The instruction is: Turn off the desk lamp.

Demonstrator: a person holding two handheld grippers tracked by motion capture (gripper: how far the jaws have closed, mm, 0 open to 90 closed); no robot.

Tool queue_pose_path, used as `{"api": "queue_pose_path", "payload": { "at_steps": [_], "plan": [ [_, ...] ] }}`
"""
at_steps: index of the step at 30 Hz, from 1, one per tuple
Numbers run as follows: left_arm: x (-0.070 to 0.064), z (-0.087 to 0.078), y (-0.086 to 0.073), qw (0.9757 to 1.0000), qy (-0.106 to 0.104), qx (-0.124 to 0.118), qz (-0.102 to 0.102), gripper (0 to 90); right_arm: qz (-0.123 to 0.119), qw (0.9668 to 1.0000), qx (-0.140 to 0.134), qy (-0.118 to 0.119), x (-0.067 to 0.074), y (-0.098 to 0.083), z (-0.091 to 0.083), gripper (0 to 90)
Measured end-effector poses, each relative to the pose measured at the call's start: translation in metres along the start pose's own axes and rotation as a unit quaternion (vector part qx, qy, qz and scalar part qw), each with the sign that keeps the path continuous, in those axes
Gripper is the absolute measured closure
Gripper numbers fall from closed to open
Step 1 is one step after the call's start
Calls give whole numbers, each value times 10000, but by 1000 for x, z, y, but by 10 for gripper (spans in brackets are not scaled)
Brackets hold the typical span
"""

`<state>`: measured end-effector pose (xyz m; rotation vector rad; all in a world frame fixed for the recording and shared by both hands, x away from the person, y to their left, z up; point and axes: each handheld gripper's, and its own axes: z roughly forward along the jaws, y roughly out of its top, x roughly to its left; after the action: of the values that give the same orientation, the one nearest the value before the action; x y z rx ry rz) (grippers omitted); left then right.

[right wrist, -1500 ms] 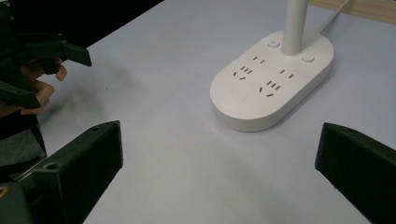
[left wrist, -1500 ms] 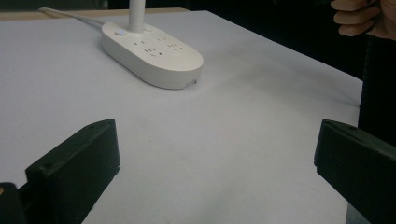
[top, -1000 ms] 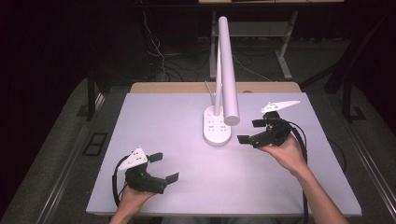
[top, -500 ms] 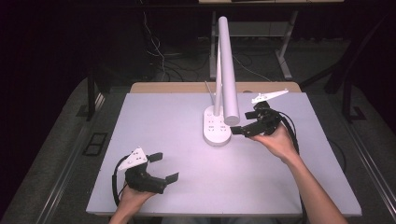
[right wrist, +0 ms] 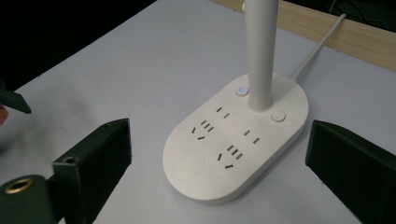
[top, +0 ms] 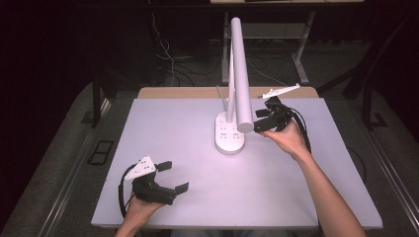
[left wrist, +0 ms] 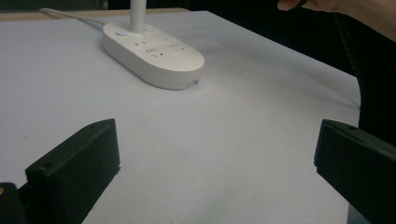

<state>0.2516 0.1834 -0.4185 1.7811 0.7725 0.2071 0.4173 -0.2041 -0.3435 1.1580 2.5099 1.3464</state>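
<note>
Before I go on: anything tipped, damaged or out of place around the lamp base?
Nothing stands out. The lamp base sits flat on the table, its stem upright, sockets unobstructed, a small button light on. Its cord runs off the far edge. The right tool hovers open beside the lamp; the left tool is open and apart.

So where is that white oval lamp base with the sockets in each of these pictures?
High view: the lamp base sits just above the middle of the table, left of the right tongs.
Left gripper view: upper left, far beyond the jaws.
Right gripper view: centre, between the jaws.
Shared landmark: the white lamp stem rising from the base.
</note>
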Motion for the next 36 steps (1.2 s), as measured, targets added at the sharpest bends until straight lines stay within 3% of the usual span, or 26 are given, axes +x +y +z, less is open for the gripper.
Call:
{"api": "queue_pose_path", "payload": {
  "at_steps": [2, 7, 12, 26, 36],
  "plan": [
    [1, -1, 0, 10000, 9, -12, -11, 0, 12, 10000, -40, 45, -3, 2, 1, 147],
    [1, -2, 0, 10000, 13, -16, -13, 0, 7, 9999, -102, 4, -10, 7, 6, 215],
    [2, -2, 0, 10000, 11, -39, -29, 0, 147, 9997, -186, -32, -19, 9, 11, 285],
    [2, -2, 0, 10000, -5, -18, -10, 0, 350, 9993, -79, -40, -38, 9, 31, 484],
    [2, -3, 1, 10000, -4, -63, -47, 0, 435, 9990, -72, -10, -47, 8, 44, 715]
  ]
}}
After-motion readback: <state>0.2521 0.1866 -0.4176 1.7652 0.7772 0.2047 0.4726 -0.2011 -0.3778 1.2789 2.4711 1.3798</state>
